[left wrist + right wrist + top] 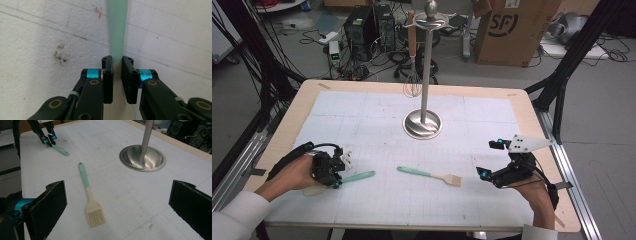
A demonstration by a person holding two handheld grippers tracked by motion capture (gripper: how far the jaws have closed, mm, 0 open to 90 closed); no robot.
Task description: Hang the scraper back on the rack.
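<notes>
A spatula with a mint-green handle (359, 176) (117, 30) lies on the white mat at the front left, its pale head under a person's left hand. My left gripper (336, 180) (117, 62) is shut on that handle, both pads pressed against its sides close to the head. A basting brush (429, 175) (88, 192) with a mint handle and cream bristles lies flat at the front middle. At the front right my right gripper (489, 159) (120, 200) stands wide open, its jaws facing the brush and apart from it. The right gripper view also shows the left gripper (48, 140) far off on the spatula (61, 150).
A steel utensil stand (423, 125) (142, 157) with a round base rises at the mat's middle back. A whisk (412, 82) with a wooden handle hangs from its top. The wooden table rim (532, 125) frames the mat. Boxes, computers and cables sit on the floor beyond.
</notes>
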